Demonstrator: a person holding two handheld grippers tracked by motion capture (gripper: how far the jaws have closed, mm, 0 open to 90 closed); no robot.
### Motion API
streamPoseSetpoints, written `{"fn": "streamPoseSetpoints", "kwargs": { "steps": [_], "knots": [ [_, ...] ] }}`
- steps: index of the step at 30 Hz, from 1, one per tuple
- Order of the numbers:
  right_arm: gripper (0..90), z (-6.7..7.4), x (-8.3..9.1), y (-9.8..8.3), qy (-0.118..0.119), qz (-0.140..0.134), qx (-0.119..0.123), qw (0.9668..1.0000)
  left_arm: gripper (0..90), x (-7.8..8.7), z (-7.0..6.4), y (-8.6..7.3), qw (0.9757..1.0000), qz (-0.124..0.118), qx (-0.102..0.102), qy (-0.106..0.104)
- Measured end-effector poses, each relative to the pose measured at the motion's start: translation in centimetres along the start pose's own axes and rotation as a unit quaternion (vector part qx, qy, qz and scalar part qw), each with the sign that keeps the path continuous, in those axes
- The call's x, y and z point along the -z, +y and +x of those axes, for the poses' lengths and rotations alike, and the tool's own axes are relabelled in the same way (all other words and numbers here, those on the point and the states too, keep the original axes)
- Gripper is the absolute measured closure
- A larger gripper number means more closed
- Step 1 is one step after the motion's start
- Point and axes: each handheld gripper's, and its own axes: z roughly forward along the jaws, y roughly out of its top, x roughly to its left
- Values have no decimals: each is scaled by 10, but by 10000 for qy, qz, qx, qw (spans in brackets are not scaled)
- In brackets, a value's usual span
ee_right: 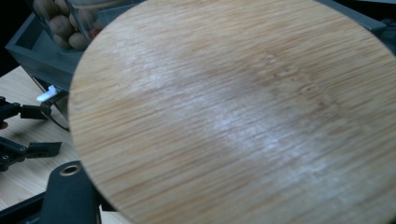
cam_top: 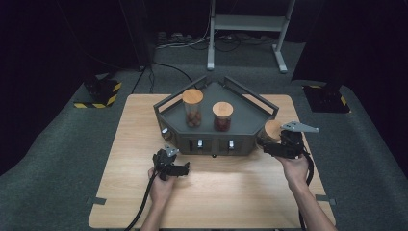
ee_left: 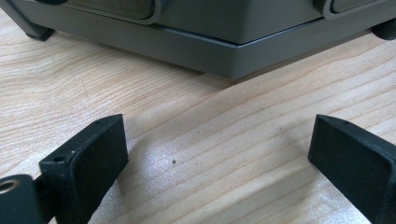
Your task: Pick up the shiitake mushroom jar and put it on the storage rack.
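Note:
A dark grey five-sided rack stands at the back middle of the wooden table. On it are a tall jar of brown nuts and a shorter jar of dark red contents, both with wooden lids. A third jar's wooden lid sits at the rack's right corner, with my right gripper shut on that jar. In the right gripper view the lid hides the jar body, and one finger shows beneath it. My left gripper rests open before the rack's front left, its jaws wide over bare wood.
The rack's base edge lies close ahead of the left gripper. Small white tabs show on the rack's front wall. Black-and-yellow striped blocks sit on the carpet off the table's back corners. A metal stand rises behind.

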Motion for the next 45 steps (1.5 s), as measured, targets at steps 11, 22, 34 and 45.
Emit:
{"fn": "streamPoseSetpoints", "kwargs": {
  "steps": [11,22,34,45],
  "knots": [
    [252,2,-1,9,-21,25,21,10000,44,0,0,0,10000,-5,6,-1],
    [253,3,-5,20,-14,14,26,10000,45,0,0,0,10000,-5,7,-2],
    [253,5,-8,29,-2,30,80,10000,44,0,0,0,10000,-2,3,-1],
    [253,7,-10,36,-1,38,130,9999,45,0,0,0,10000,0,2,-2]
  ]
}}
